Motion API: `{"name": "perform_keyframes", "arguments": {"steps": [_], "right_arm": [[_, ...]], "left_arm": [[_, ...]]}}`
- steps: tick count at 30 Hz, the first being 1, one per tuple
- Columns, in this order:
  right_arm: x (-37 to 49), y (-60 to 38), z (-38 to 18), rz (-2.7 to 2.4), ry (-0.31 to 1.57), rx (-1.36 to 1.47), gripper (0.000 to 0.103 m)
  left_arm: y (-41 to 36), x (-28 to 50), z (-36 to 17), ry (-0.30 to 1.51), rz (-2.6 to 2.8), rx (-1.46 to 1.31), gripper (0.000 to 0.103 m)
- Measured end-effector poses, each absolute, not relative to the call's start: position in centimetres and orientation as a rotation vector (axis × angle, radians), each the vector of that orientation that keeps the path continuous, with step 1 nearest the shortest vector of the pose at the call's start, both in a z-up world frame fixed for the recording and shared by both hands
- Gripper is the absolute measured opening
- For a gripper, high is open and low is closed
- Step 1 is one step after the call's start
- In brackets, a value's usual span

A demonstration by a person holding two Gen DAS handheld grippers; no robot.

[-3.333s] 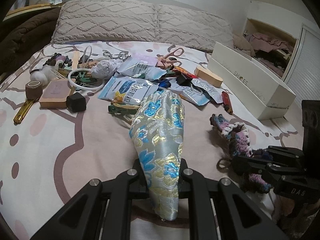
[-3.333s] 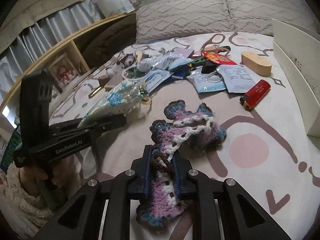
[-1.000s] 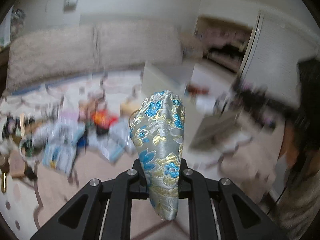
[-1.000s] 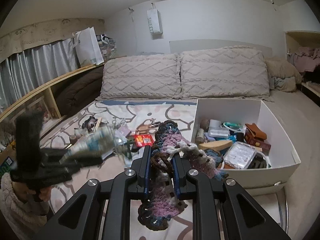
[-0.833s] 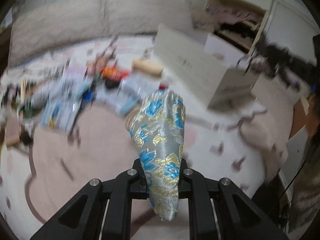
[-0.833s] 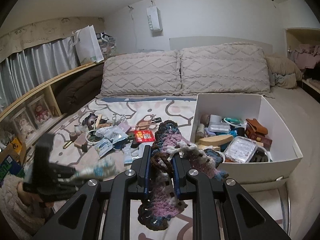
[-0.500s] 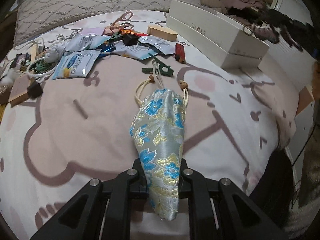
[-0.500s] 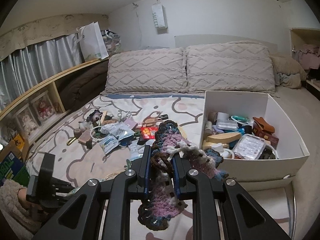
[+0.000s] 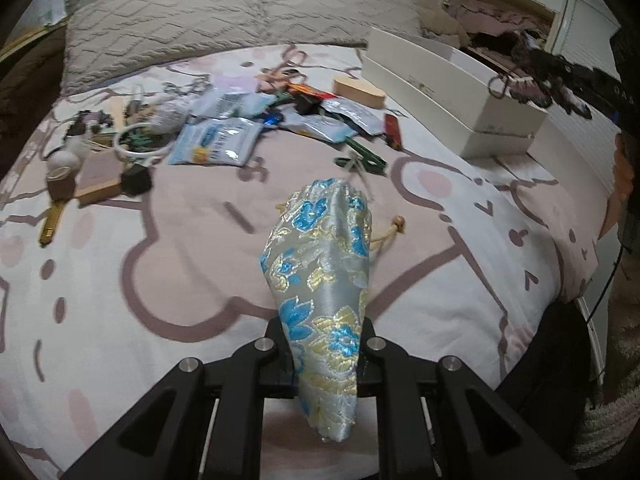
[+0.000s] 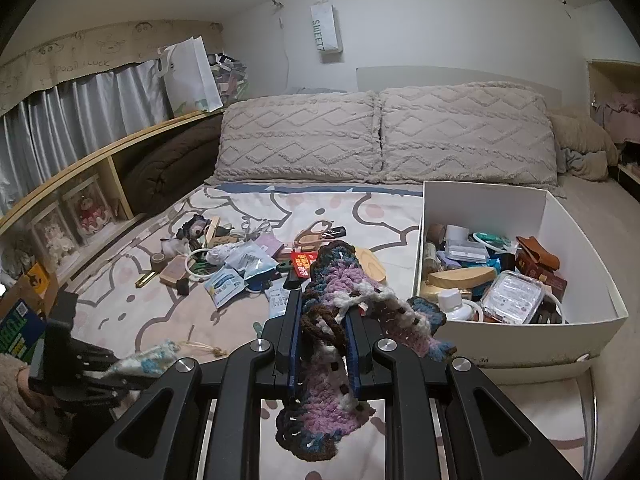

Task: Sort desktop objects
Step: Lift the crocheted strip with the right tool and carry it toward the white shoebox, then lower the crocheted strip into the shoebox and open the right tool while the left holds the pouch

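Observation:
My left gripper [image 9: 326, 344] is shut on a silver brocade pouch [image 9: 320, 272] with blue and gold flowers; the pouch's mouth and beaded drawstring hang low over the bedspread. In the right wrist view the same left gripper [image 10: 120, 372] and the pouch [image 10: 148, 360] sit at the lower left near the bed's front edge. My right gripper [image 10: 322, 312] is shut on a purple, blue and white crochet piece [image 10: 340, 308], held up in the air to the left of a white box [image 10: 600, 300]. That box holds several sorted items.
A heap of loose items [image 9: 224, 120] lies mid-bed: foil packets, a white ring, a wooden block, a red lighter [image 9: 394, 130], green clips. Two pillows [image 10: 380, 136] line the headboard. A wooden shelf [image 10: 80, 192] runs along the left.
The left gripper has swung away from the white box and come down low over the front of the bedspread, pouch still gripped. The right gripper has stayed nearly still with the crochet piece.

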State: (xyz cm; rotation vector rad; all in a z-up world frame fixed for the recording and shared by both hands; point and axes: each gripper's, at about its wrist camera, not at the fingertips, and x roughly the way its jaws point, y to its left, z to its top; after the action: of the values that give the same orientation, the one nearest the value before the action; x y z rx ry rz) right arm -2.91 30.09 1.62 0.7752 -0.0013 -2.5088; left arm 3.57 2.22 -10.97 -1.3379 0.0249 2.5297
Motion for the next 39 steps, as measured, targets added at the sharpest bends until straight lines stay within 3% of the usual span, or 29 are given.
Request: {"name": "perform_keyframes", "arguments": {"steps": [20, 39], "right_arm": [[-5.2, 32.7, 5.8, -2.566, -0.059, 0.717, 0.019], [-13.6, 40.1, 8.1, -2.731, -0.047, 0.809, 0.019]], "left_arm": [[5.1, -0.7, -3.0, -0.085, 2.579, -0.978, 0.014], [14.6, -6.7, 1.2, -0.010, 2.517, -0.801, 0.014]]}}
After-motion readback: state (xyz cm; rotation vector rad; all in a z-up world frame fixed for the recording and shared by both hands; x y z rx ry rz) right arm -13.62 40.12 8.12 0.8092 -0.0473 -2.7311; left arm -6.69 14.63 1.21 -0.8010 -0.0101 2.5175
